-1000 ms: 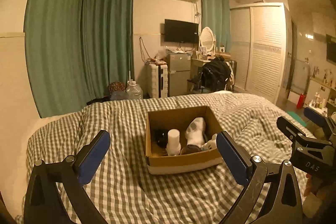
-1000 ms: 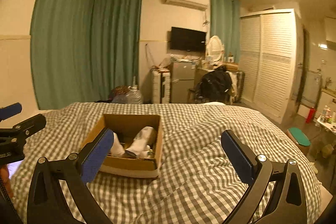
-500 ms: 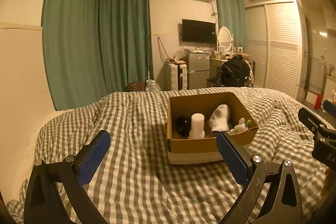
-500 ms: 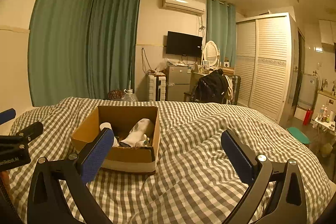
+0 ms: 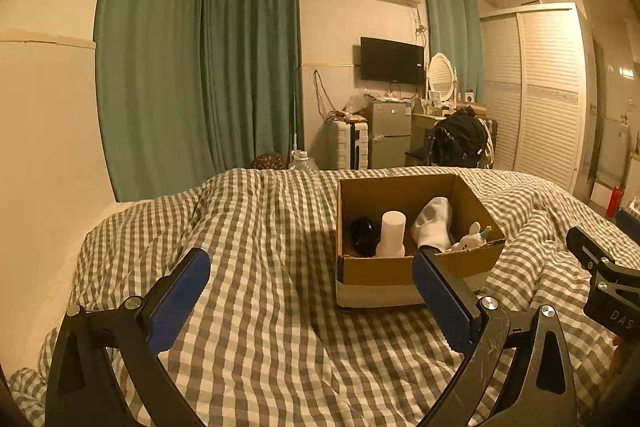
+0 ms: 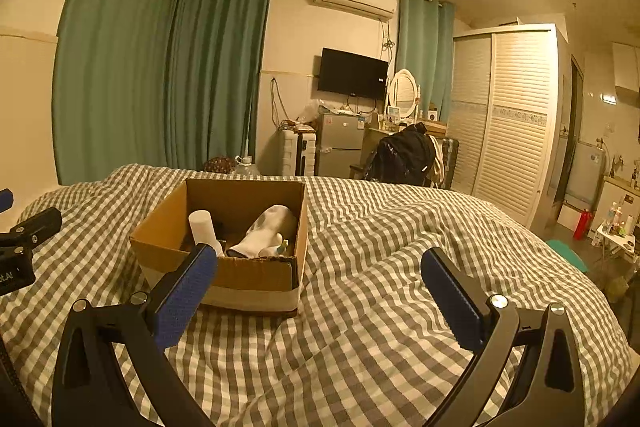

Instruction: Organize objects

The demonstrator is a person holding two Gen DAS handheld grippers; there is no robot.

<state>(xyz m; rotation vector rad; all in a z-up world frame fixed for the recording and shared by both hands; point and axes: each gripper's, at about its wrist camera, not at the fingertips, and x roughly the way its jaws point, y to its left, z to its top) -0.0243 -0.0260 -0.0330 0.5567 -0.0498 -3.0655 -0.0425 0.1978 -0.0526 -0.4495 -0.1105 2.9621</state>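
Note:
An open cardboard box (image 5: pixel 400 273) (image 6: pixel 256 277) sits on the checked duvet (image 5: pixel 260 267) (image 6: pixel 400 267). It holds a white cylinder (image 5: pixel 392 233) (image 6: pixel 203 227), a white sock (image 5: pixel 434 223) (image 6: pixel 268 229), a dark round object (image 5: pixel 362 233) and a small white toy (image 5: pixel 470 237). My left gripper (image 5: pixel 310 291) is open and empty, in front of and left of the box. My right gripper (image 6: pixel 320 291) is open and empty, in front of and right of the box. Each gripper shows at the edge of the other's view.
Beyond the bed stand green curtains (image 5: pixel 200 75), a wall television (image 5: pixel 392 59), a small fridge (image 5: pixel 390 135), a white suitcase (image 5: pixel 352 145), a black bag on a chair (image 6: pixel 404 155) and a louvred wardrobe (image 6: pixel 516 123). A water jug (image 6: pixel 246 165) sits by the curtain.
Both grippers have drawn back and lowered, so the box sits farther off and its contents show less from above. The left view has swung left. Both stay open and empty.

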